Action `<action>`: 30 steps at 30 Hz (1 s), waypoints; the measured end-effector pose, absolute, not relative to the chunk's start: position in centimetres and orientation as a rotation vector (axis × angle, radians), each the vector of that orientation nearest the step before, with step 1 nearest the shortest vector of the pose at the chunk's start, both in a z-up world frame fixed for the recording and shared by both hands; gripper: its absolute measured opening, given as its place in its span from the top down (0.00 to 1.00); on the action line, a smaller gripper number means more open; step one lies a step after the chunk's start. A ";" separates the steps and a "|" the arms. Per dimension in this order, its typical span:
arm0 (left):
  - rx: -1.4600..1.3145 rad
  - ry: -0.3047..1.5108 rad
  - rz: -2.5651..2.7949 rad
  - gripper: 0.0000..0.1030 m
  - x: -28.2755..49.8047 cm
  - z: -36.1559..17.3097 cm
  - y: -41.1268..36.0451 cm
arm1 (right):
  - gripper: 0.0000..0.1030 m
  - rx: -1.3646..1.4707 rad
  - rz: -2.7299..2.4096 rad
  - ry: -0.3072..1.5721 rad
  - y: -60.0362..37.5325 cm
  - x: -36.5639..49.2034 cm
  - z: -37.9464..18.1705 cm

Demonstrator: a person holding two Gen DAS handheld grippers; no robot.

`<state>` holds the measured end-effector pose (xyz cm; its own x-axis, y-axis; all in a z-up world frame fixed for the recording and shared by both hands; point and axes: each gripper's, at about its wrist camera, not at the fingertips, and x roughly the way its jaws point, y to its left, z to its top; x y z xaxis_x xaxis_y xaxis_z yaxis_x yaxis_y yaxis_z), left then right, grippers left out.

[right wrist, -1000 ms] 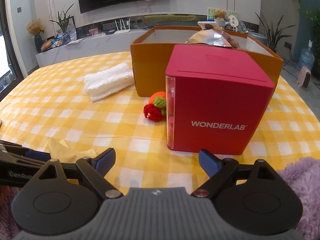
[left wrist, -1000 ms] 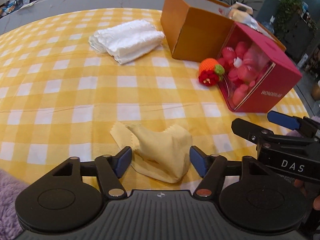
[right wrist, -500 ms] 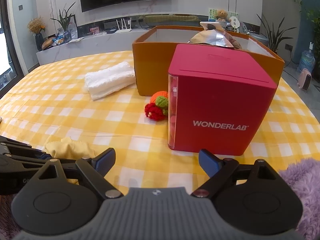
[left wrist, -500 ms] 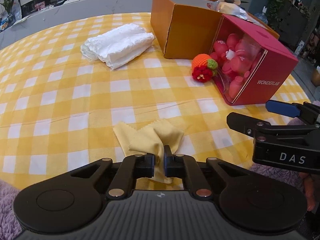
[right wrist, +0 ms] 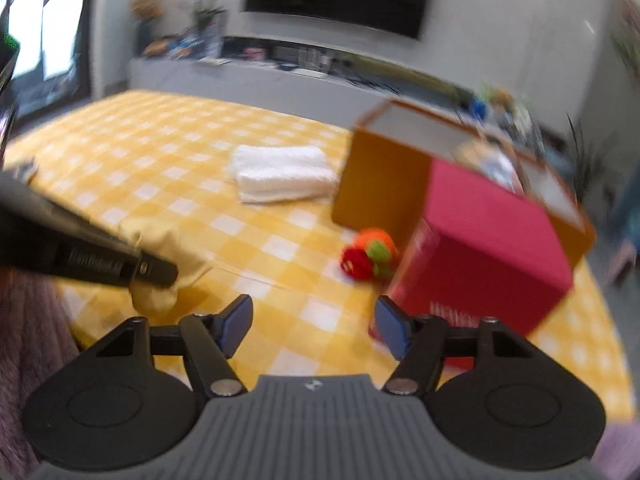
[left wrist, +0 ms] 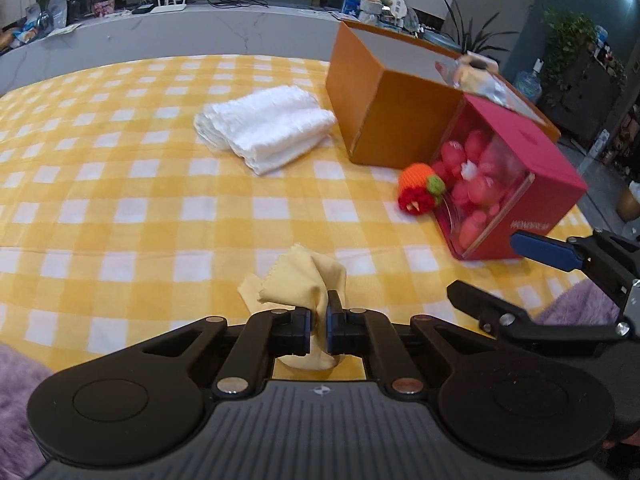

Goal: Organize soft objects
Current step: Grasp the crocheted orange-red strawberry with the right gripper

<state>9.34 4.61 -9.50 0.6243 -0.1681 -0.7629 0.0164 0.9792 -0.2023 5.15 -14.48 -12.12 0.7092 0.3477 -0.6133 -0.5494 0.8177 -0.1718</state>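
Note:
My left gripper point(left wrist: 318, 322) is shut on a small yellow cloth point(left wrist: 298, 280), bunched up and lifted a little off the checked tablecloth point(left wrist: 120, 208). The same yellow cloth point(right wrist: 160, 248) hangs from the left gripper's fingers point(right wrist: 120, 266) in the blurred right wrist view. My right gripper point(right wrist: 312, 320) is closing with nothing between its blue pads point(right wrist: 236, 318). A folded white towel point(left wrist: 266, 130) lies further back. A crocheted orange and red toy point(left wrist: 420, 194) sits by the boxes.
An open orange box point(left wrist: 384, 104) stands at the back right, things showing above its rim. A red box point(left wrist: 516, 196) with a clear side, full of pink items, leans against it. Purple fluffy fabric point(left wrist: 16, 396) shows at the lower corners.
My left gripper closed on the yellow cloth and raised it, gathering it into a bunch. The right gripper rolled, shifted sideways, and its jaws narrowed.

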 end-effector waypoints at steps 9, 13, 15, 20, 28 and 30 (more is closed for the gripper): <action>-0.209 0.832 -0.114 0.93 11.0 -8.3 6.7 | 0.50 -0.894 0.537 0.503 -9.7 8.7 -13.6; -0.207 0.820 -0.128 0.93 11.4 -9.0 6.7 | 0.50 -1.102 0.528 0.486 -8.9 11.0 -15.0; -0.213 0.837 -0.137 0.93 11.6 -9.7 6.9 | 0.50 -1.181 0.539 0.499 -8.4 11.8 -15.5; -0.243 0.850 -0.162 0.93 11.7 -10.3 7.3 | 0.49 -1.338 0.574 0.560 -7.6 13.5 -17.2; -0.259 0.856 -0.184 0.93 11.6 -10.5 7.4 | 0.55 -1.400 0.583 0.625 -6.7 14.9 -18.3; -0.257 0.854 -0.186 0.93 11.5 -10.5 7.4 | 0.56 -1.409 0.578 0.614 -6.8 14.7 -18.4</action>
<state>11.53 7.40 -10.46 0.6437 -0.2639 -0.7183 0.0589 0.9530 -0.2973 14.72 -6.76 -18.45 0.7177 0.0071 -0.6963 -0.6946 0.0786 -0.7151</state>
